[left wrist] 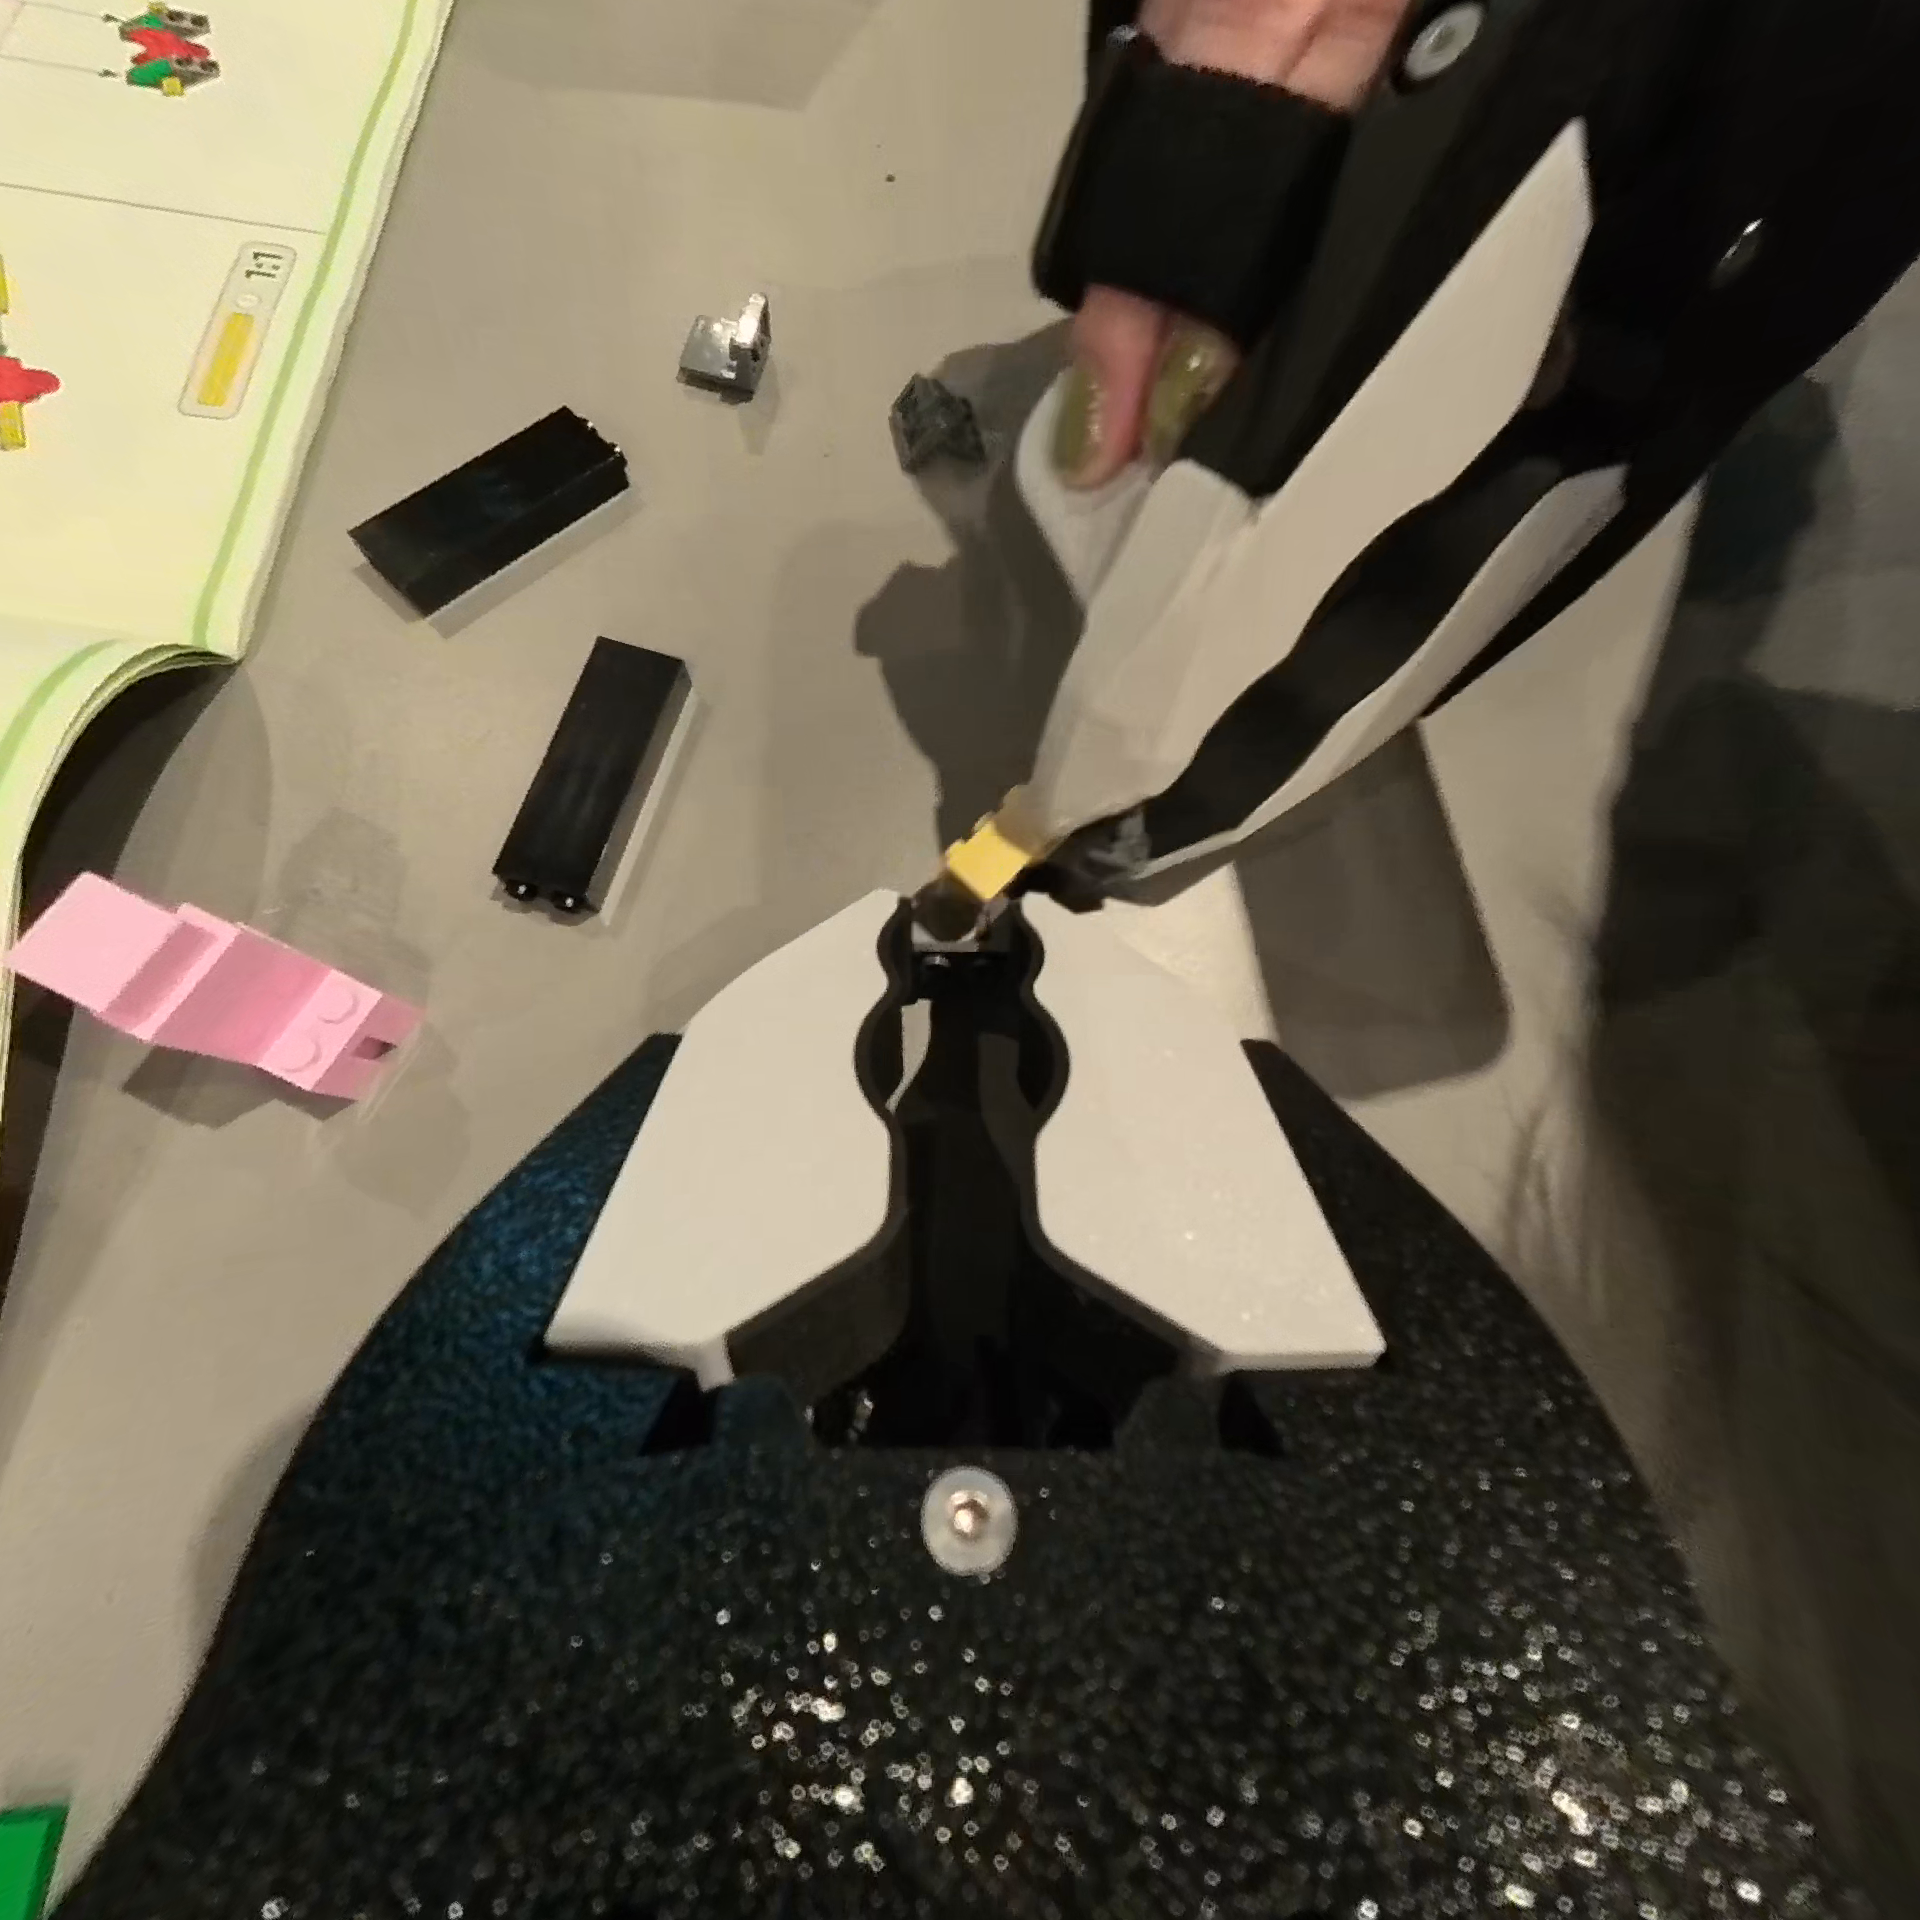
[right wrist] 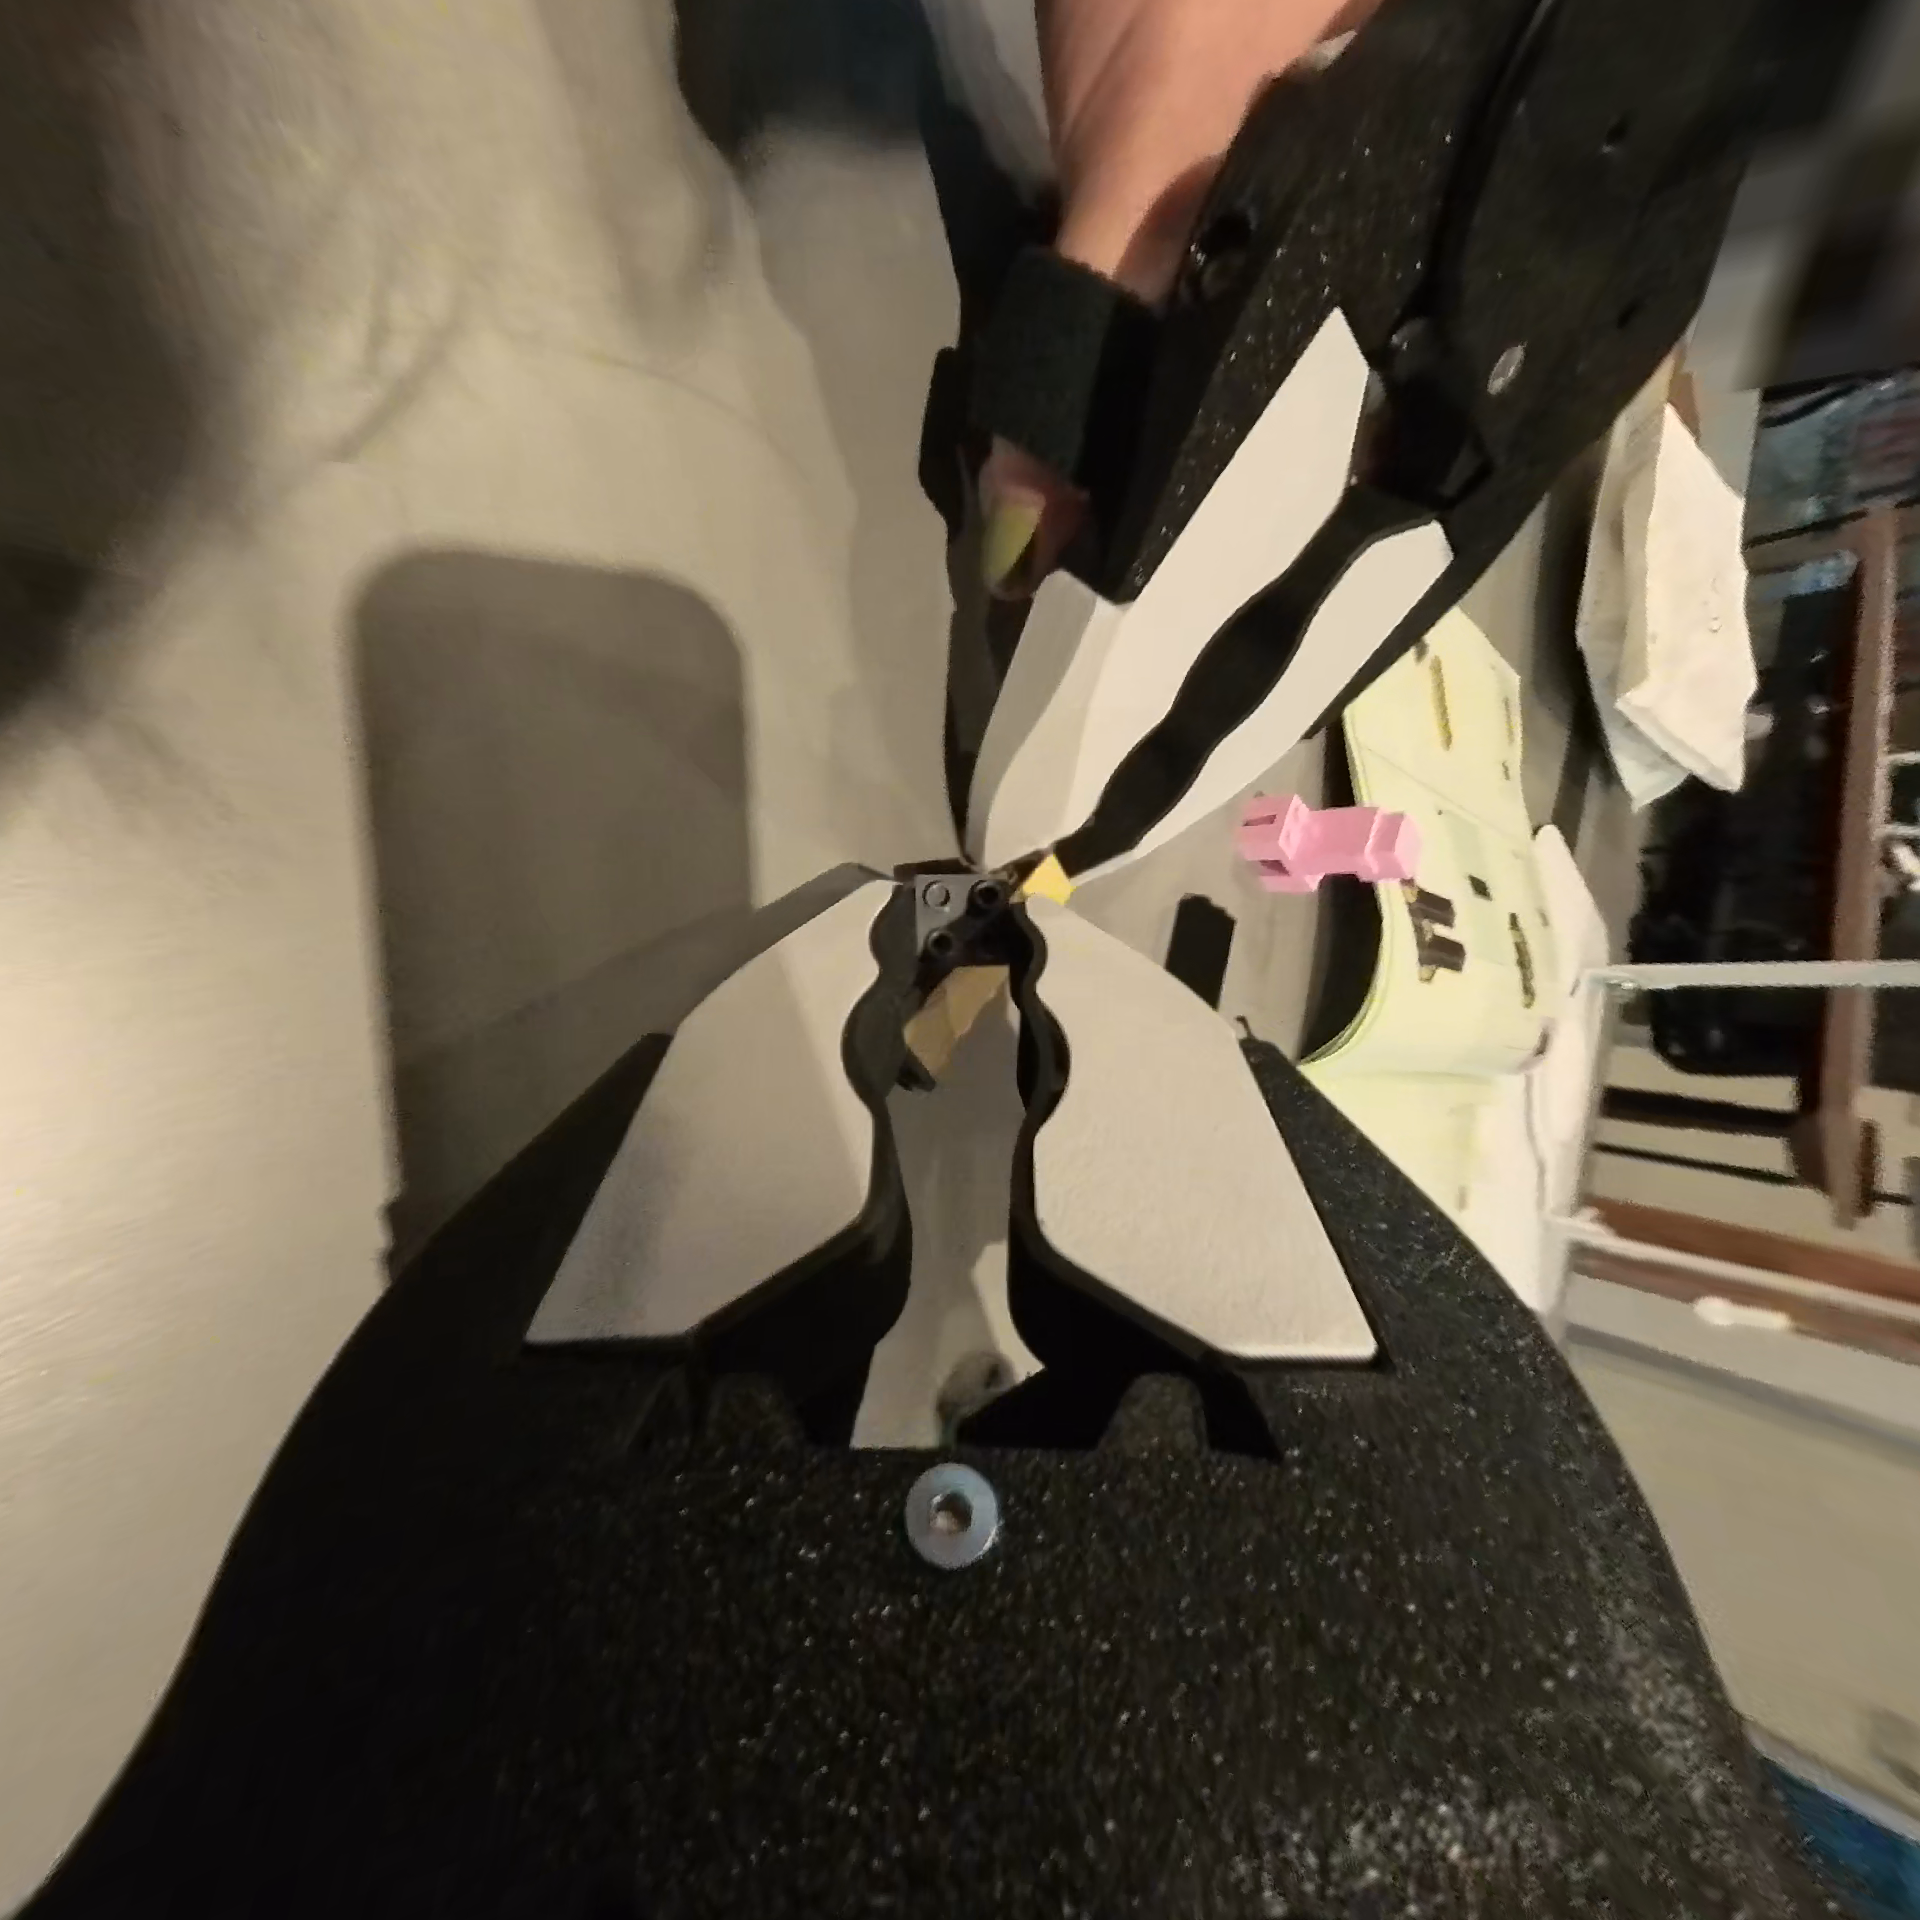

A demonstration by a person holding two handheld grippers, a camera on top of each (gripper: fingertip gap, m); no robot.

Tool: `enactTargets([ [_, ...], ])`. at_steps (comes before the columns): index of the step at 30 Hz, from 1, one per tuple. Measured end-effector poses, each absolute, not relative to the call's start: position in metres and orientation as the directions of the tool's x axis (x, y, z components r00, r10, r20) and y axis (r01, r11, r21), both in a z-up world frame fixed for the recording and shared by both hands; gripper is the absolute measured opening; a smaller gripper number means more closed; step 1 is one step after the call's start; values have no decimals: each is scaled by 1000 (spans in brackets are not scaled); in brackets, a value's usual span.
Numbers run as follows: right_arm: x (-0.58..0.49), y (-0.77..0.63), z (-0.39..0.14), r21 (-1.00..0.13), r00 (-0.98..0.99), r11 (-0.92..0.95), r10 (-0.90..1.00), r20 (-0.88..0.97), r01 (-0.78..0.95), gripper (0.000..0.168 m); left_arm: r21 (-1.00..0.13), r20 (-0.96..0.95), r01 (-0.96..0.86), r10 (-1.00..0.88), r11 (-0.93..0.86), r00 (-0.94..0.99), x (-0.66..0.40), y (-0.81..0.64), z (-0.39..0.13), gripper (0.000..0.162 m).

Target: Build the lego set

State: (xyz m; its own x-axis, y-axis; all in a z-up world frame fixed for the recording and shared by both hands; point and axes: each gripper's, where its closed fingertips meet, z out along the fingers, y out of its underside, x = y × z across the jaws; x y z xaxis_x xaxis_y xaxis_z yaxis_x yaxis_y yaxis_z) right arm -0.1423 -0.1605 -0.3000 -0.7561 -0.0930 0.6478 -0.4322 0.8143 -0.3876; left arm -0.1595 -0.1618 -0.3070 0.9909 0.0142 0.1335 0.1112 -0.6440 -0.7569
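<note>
Above the grey tabletop (left wrist: pixel 623 208), with the pale green instruction booklet (left wrist: pixel 156 364) at ten o'clock, my two claws meet tip to tip. My left claw (left wrist: pixel 956 930) is pinched narrow on the small black studded Lego block (left wrist: pixel 951 951). My right claw (left wrist: pixel 1023 847), coming in from two o'clock, is clamped on the short yellow Lego piece (left wrist: pixel 987 860), which touches the block's top. I judge this a press-fit: line the yellow piece square with the block, push straight along its length, grip both firmly, and don't twist.
</note>
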Motion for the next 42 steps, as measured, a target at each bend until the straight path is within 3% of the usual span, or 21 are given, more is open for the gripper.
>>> enactTargets([
  [16, -138, -153, -279, -611, -843, 745, 125, 524, -269, 16, -759, 144, 82, -44, -646, 989, -152, -162, -307, 24],
  [21, -147, -120, -268, -759, -895, 650, 359, 264, 36, 16, -760, 142, 69, -62, -647, 988, -150, -163, -307, 27],
  [24, -140, -97, -282, -727, -906, 656, 407, 111, 205, 16, -760, 143, 65, -69, -647, 987, -149, -163, -306, 29],
  [27, -126, -88, -296, -651, -923, 711, 382, 43, 264, 16, -761, 143, 57, -80, -647, 986, -148, -163, -306, 31],
  [35, -118, -83, -310, -566, -934, 775, 358, 25, 282, 17, -762, 144, 44, -102, -646, 984, -145, -163, -306, 36],
  [42, -120, -83, -302, -577, -921, 767, 384, 60, 282, 40, -764, 123, 13, -126, -646, 984, -143, -163, -306, 43],
])
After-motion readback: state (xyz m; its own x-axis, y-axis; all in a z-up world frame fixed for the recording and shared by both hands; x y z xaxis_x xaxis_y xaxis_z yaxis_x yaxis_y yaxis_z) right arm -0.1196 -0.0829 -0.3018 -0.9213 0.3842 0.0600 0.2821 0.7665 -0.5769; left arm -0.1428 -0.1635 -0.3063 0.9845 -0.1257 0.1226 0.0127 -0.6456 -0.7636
